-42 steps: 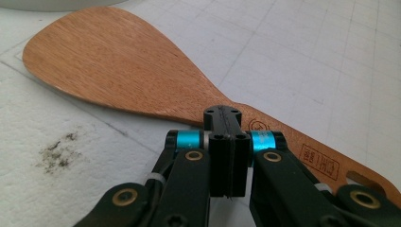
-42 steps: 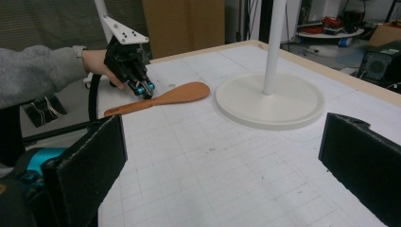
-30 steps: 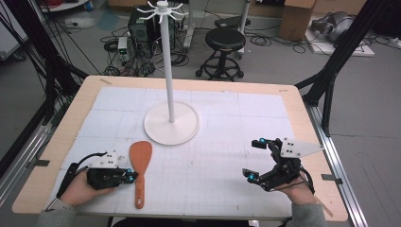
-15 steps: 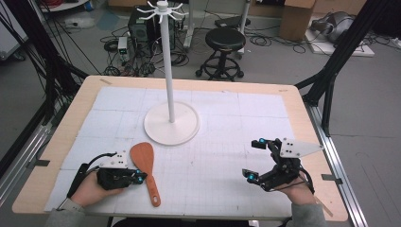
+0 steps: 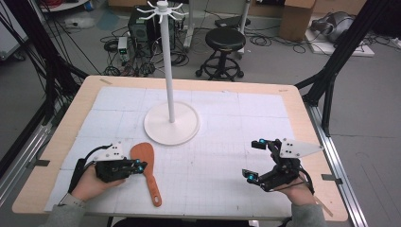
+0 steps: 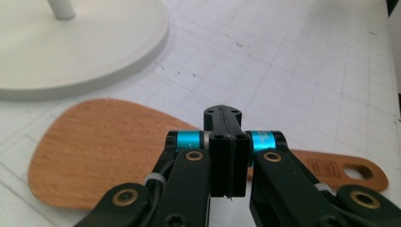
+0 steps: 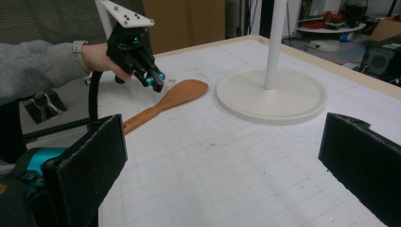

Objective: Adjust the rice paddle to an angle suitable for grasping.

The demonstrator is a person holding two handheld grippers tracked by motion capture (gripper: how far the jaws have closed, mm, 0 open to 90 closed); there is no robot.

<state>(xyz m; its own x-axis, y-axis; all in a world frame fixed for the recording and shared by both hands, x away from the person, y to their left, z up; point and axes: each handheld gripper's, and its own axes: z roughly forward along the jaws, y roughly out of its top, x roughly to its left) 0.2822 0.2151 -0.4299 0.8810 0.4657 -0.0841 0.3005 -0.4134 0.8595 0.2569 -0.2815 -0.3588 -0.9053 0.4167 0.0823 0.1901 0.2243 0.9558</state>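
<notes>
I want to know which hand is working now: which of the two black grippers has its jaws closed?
The left gripper, beside the wooden spatula: its jaws are pressed together. The right gripper stands wide open.

We are in a lab or workshop room: our wooden-edged table covered by a white gridded mat (image 5: 227, 118) stands inside a frame of black metal struts (image 5: 42, 61) on a grey concrete floor. Behind it we see tangled black cables (image 5: 118, 52), a black computer tower (image 5: 139, 30), a round black rolling stool (image 5: 226, 45) and brown cardboard boxes (image 5: 295, 19).
</notes>
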